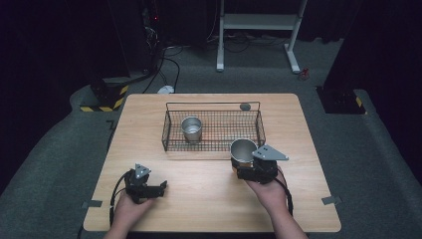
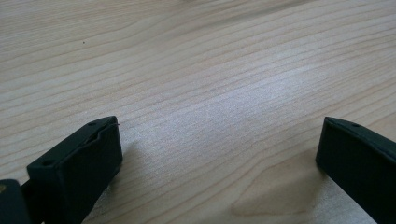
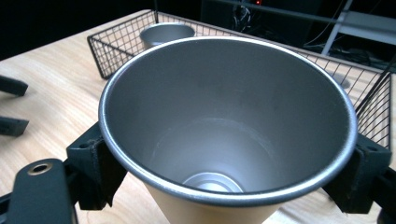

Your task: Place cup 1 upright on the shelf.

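My right gripper (image 1: 244, 162) is shut on a metal cup (image 1: 243, 150) just in front of the wire basket (image 1: 214, 145). In the right gripper view this cup (image 3: 224, 140) sits upright and empty, pinched at both sides by the black fingers (image 3: 95, 165). A second metal cup (image 1: 191, 129) stands inside the basket, left of centre, and appears behind the held one (image 3: 166, 32). My left gripper (image 1: 161, 188) rests low over the near left of the table, open, with bare wood between its fingertips (image 2: 93, 154).
The black wire basket (image 3: 121, 46) stands in the middle of the wooden table (image 1: 209, 199). A small grey round object (image 1: 245, 106) lies by the basket's far right rim. A white frame stand (image 1: 259, 22) and cables are on the floor beyond.
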Demonstrator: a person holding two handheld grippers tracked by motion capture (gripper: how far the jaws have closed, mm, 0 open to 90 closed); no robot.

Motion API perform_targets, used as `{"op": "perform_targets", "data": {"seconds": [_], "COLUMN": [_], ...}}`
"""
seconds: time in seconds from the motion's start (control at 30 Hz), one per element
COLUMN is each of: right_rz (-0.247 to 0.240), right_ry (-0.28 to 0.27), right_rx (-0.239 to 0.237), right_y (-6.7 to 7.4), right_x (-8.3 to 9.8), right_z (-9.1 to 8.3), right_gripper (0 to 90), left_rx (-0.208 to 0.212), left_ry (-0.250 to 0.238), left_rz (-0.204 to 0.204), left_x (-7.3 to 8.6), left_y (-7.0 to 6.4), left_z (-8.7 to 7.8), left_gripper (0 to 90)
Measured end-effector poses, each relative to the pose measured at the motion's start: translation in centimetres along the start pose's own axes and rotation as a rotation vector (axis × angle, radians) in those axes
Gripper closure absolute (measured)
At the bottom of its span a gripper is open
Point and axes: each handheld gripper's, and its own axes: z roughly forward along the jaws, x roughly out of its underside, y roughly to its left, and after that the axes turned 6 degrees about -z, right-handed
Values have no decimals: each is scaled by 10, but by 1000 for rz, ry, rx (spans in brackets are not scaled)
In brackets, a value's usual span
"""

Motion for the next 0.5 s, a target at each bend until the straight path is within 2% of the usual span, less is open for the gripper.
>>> {"op": "perform_targets", "data": {"seconds": [0.23, 0.5], "right_rz": [-3, 3], "right_ry": [-8, -23], "right_rx": [21, 37], "right_y": [-9, -17], "right_x": [-20, -35], "right_z": [-2, -1], "right_gripper": [137, 137], "left_rx": [0, 0], "left_ry": [0, 0], "left_rz": [0, 0], "left_x": [0, 0], "left_y": [0, 0], "left_z": [0, 0], "left_gripper": [4, 4]}}
